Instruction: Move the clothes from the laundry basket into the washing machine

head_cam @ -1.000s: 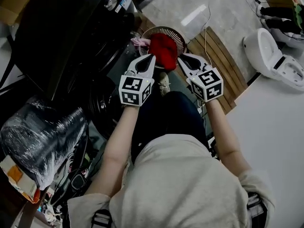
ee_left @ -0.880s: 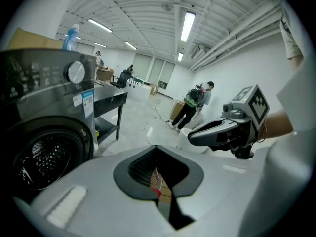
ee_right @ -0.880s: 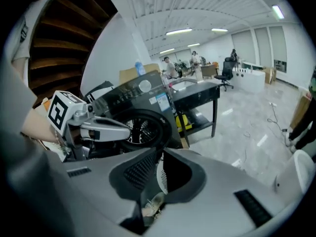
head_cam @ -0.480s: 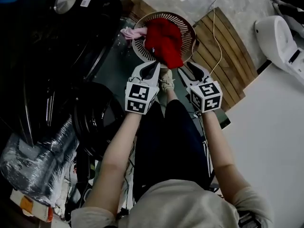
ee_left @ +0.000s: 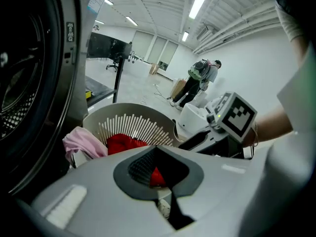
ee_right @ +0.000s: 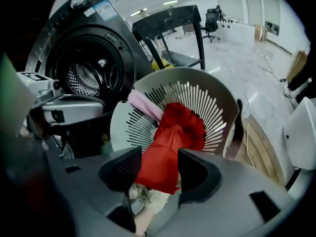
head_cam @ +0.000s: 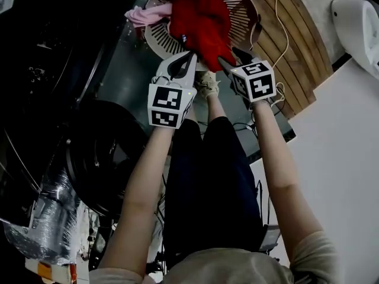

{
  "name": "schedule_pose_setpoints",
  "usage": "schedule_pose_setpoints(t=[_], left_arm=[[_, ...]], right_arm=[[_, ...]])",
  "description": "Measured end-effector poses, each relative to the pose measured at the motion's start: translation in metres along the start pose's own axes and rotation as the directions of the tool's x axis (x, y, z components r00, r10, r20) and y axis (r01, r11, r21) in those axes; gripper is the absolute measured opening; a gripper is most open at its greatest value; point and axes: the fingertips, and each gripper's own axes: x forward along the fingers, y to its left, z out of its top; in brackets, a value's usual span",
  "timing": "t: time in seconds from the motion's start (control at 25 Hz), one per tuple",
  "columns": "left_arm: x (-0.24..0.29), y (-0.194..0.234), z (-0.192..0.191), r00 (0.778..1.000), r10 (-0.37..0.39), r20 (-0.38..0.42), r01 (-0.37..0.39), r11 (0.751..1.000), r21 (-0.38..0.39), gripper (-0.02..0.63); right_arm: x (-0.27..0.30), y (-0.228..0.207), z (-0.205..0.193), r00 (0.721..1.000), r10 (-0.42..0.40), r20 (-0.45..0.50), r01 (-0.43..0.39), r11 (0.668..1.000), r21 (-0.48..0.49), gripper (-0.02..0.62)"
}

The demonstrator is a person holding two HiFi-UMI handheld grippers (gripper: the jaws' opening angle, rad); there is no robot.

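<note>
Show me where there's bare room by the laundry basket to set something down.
Free: the wooden slatted board right of the pale round slotted laundry basket, crossed only by a thin cable, and the plain white surface beside that board. Crowded: the basket's near rim, where the red garment spills over, and its left side, where the pink cloth hangs close to the dark washing machine.

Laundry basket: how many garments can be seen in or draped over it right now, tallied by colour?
Red garment: 1
Pink garment: 1
Total: 2 visible; anything lying beneath them is hidden.
</note>
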Motion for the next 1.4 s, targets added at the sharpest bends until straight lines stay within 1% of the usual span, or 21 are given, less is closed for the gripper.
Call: schedule_pose_setpoints(t=[0.08,0.16,0.24,0.28,0.32,0.36,0.44,0.52,0.6,0.68,0.76,0.84,0.92,1.0,1.08,1.12,1.16,1.2,1.32,1.36,1.4], left_arm=[[0.007,-0.001,-0.009,1.000,-0.021,-0.017,0.021,1.000,-0.002,0.008],[0.011,-0.002,-0.014,0.999,-0.033,-0.024,0.033,0.999,-0.002,0.008],[0.012,-0.004,-0.017,0.999,-0.045,-0.026,0.045,0.999,-0.003,0.014],[0.012,-0.005,-0.018,0.998,-0.051,-0.027,0.050,0.999,-0.007,0.018],[0.012,-0.007,-0.020,0.998,-0.058,-0.030,0.058,0.998,-0.012,0.039],[0.011,-0.009,-0.022,0.997,-0.069,-0.036,0.069,0.998,-0.017,0.091],[0.010,-0.014,-0.024,0.994,-0.097,-0.052,0.096,0.995,-0.020,0.207],[0.008,-0.020,-0.026,0.989,-0.126,-0.072,0.126,0.992,0.004,0.266],[0.007,-0.029,-0.030,0.980,-0.165,-0.113,0.172,0.984,0.051,0.332],[0.007,-0.041,-0.033,0.966,-0.201,-0.161,0.220,0.970,0.107,0.378],[0.008,-0.046,-0.027,0.965,-0.197,-0.171,0.228,0.956,0.182,0.393],[0.010,-0.043,-0.008,0.979,-0.161,-0.126,0.188,0.949,0.254,0.393],[0.009,-0.037,0.017,0.989,-0.140,-0.046,0.147,0.948,0.283,0.393],[0.007,-0.035,0.042,0.985,-0.171,0.037,0.154,0.946,0.286,0.393],[0.002,-0.035,0.059,0.973,-0.215,0.086,0.180,0.936,0.301,0.380],[0.000,-0.033,0.063,0.970,-0.224,0.095,0.185,0.931,0.316,0.316],[-0.003,-0.031,0.065,0.970,-0.225,0.096,0.182,0.926,0.330,0.173],[-0.005,-0.028,0.064,0.972,-0.217,0.092,0.175,0.926,0.335,0.082],[-0.013,-0.010,0.055,0.989,-0.135,0.064,0.112,0.952,0.284,0.061],[-0.018,0.000,0.051,0.994,-0.091,0.056,0.074,0.965,0.251,0.061],[-0.023,0.010,0.048,0.998,-0.048,0.051,0.036,0.976,0.215,0.061]], right_arm=[[0.015,0.001,-0.012,0.994,0.029,-0.105,-0.027,0.999,0.017,0.230],[0.024,0.005,-0.024,0.980,0.044,-0.192,-0.042,0.999,0.012,0.236],[0.028,0.008,-0.033,0.970,0.051,-0.236,-0.056,0.998,-0.013,0.227],[0.029,0.009,-0.035,0.970,0.053,-0.239,-0.059,0.998,-0.021,0.205],[0.028,0.010,-0.035,0.971,0.055,-0.232,-0.062,0.998,-0.023,0.124],[0.027,0.012,-0.034,0.974,0.062,-0.219,-0.068,0.997,-0.020,0.034],[0.021,0.017,-0.027,0.981,0.095,-0.169,-0.096,0.995,0.002,0.020],[0.008,0.022,-0.012,0.989,0.128,-0.071,-0.127,0.991,0.031,0.018],[-0.013,0.027,0.010,0.990,0.135,0.044,-0.136,0.991,0.016,0.018],[-0.039,0.038,0.035,0.977,0.149,0.153,-0.146,0.989,-0.032,0.017],[-0.065,0.055,0.063,0.945,0.202,0.257,-0.192,0.979,-0.064,0.017],[-0.086,0.076,0.086,0.907,0.271,0.322,-0.250,0.963,-0.104,0.017],[-0.103,0.097,0.104,0.869,0.345,0.354,-0.306,0.938,-0.163,0.017],[-0.115,0.114,0.116,0.832,0.413,0.370,-0.356,0.909,-0.214,0.017],[-0.123,0.123,0.123,0.800,0.459,0.386,-0.396,0.888,-0.234,0.017],[-0.124,0.122,0.126,0.785,0.472,0.401,-0.409,0.881,-0.236,0.017],[-0.124,0.119,0.129,0.772,0.476,0.421,-0.416,0.879,-0.232,0.017],[-0.123,0.115,0.132,0.764,0.471,0.441,-0.416,0.882,-0.220,0.017],[-0.113,0.103,0.136,0.776,0.425,0.466,-0.388,0.904,-0.179,0.017],[-0.106,0.099,0.134,0.789,0.405,0.462,-0.371,0.913,-0.168,0.037],[-0.098,0.093,0.130,0.809,0.377,0.451,-0.346,0.926,-0.154,0.106]])
